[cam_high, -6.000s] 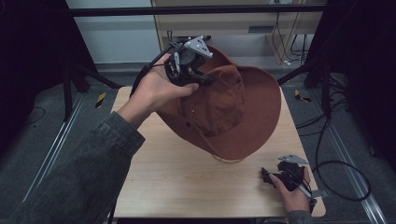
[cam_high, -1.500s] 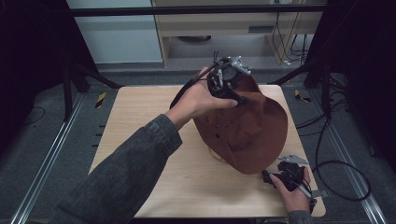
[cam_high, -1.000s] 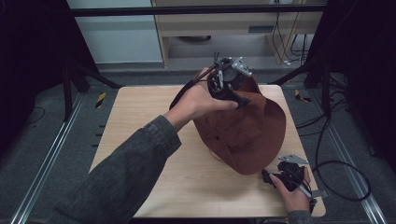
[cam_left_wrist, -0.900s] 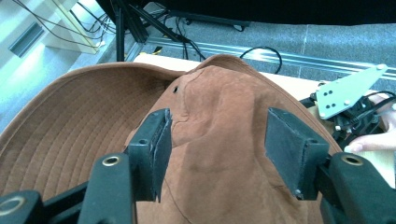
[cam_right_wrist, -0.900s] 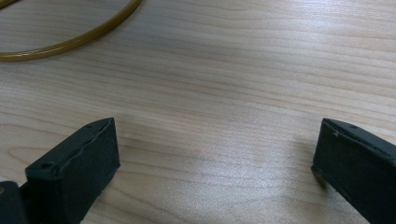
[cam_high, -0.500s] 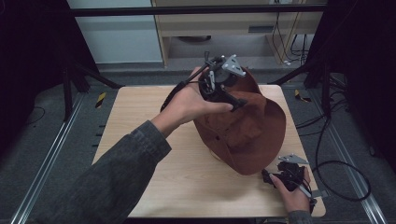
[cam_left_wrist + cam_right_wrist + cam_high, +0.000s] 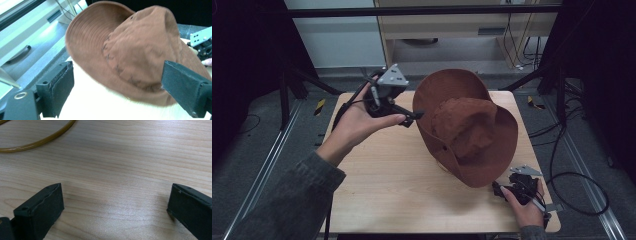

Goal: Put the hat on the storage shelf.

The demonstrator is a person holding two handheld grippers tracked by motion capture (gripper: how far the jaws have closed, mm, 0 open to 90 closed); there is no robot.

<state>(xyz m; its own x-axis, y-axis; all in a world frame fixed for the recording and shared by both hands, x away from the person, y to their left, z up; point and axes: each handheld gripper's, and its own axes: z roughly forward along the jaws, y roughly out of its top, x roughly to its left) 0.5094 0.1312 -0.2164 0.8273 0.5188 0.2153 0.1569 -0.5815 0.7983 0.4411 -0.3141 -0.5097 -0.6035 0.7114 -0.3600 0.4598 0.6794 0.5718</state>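
While we looked down at the table, we wrote these lines.

Hat: we saw a brown hat [image 7: 467,132] with a wide floppy brim on the wooden table [image 7: 382,185], top side up, toward the right half.

Hat up close: in the left gripper view the hat [image 7: 140,50] sat just past the jaws, with its brim curling up at the back.

Left gripper: we held the left gripper [image 7: 409,114] just left of the hat, near the brim. Its jaws had just been opening. They stood wide apart with nothing between them, and no pad pressed on the hat.

Right gripper: our right gripper [image 7: 499,190] lay low at the near right corner of the table, close to the hat's front brim. Its jaws stood apart over bare wood.

Cord: we saw a thin yellow-brown cord [image 7: 35,141] curving on the wood ahead of the right gripper. We thought it was the hat's chin string.

How it feels: we guessed the hat was light and soft. It would bend and sag, not break, and the cloth would not slip much.

Where to grab: we thought the brim edge was best, pinched flat between the pads. The bumpy top would only squash.
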